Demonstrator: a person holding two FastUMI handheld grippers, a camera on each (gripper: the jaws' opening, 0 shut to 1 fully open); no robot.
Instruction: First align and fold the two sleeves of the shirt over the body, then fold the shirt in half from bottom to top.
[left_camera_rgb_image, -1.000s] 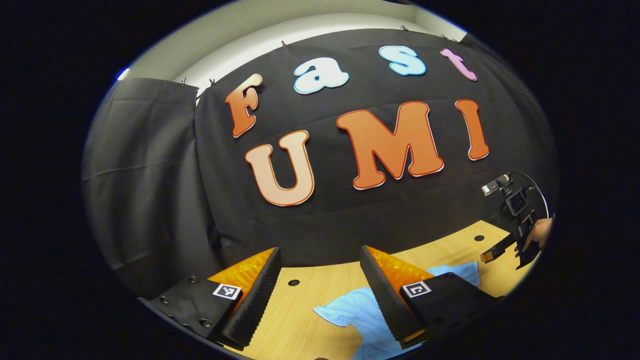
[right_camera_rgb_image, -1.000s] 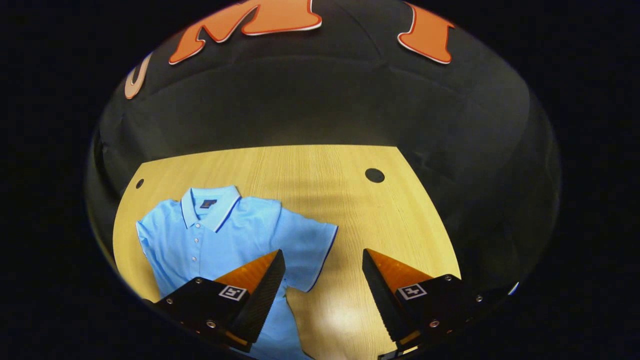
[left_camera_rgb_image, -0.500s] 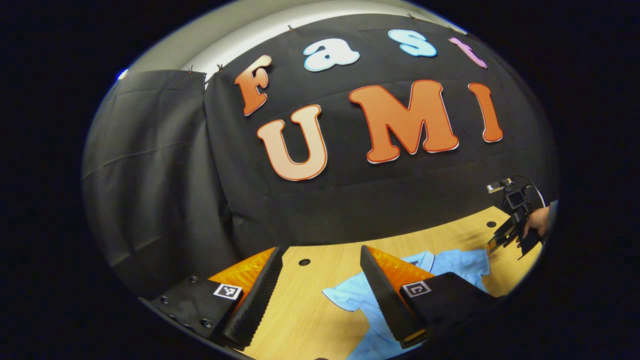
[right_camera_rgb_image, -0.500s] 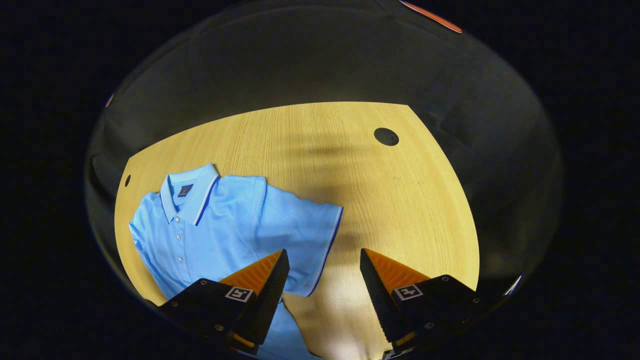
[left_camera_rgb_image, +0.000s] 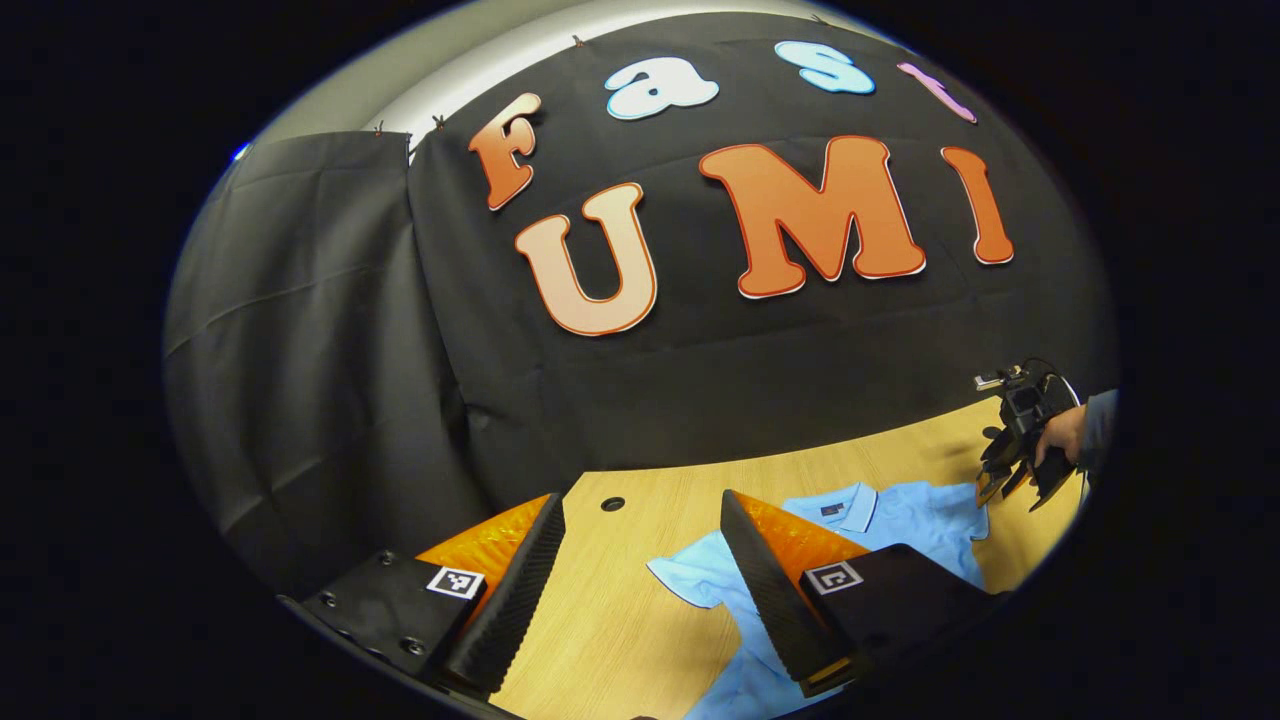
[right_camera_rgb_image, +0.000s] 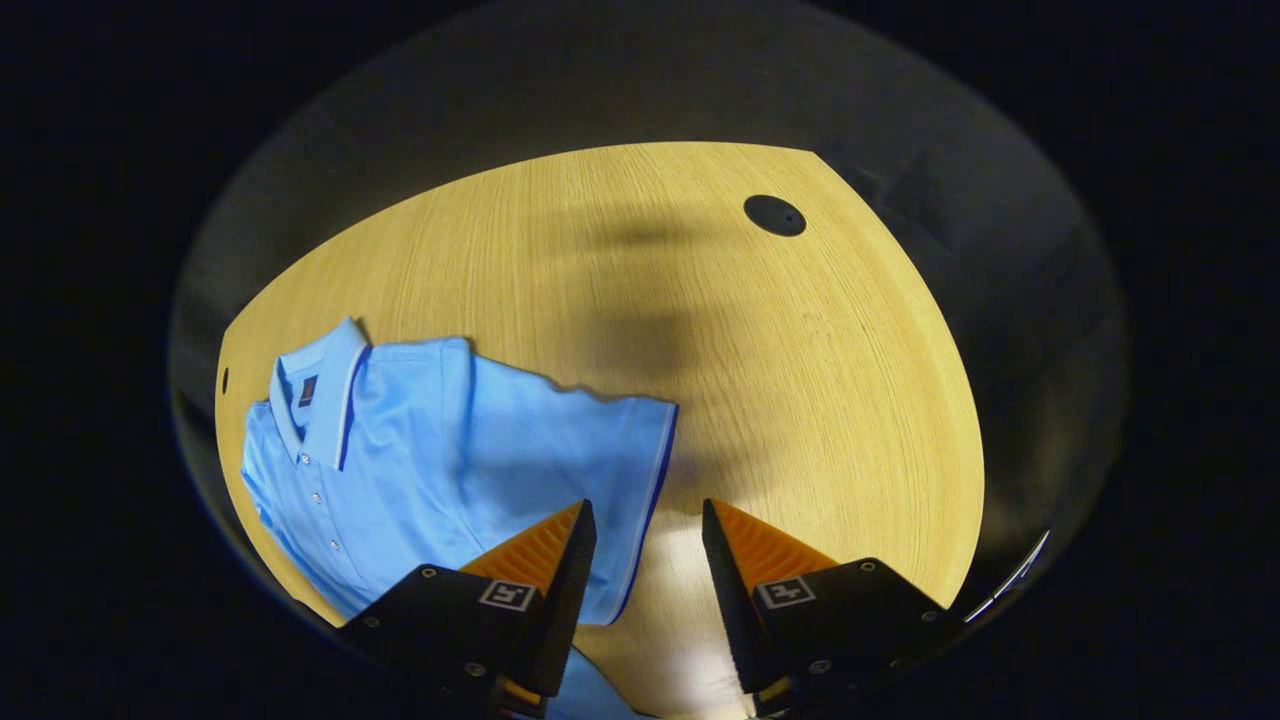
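Each gripper is a black block with two wedge-shaped fingers whose inner faces are ribbed like fine saw teeth. On the left gripper (left_camera_rgb_image: 640, 580) small round screws dot the black finger mounts, and each mount carries a little square black-and-white marker. The right gripper (right_camera_rgb_image: 645, 580) has the same screws and markers. Far off, a hand (left_camera_rgb_image: 1058, 437) shows a grey-blue sleeve (left_camera_rgb_image: 1098, 432), with a thin black cable looping above.

The shirt (right_camera_rgb_image: 450, 440) is soft matt knit cloth, lying on a smooth, wood-grain table (right_camera_rgb_image: 800, 400).
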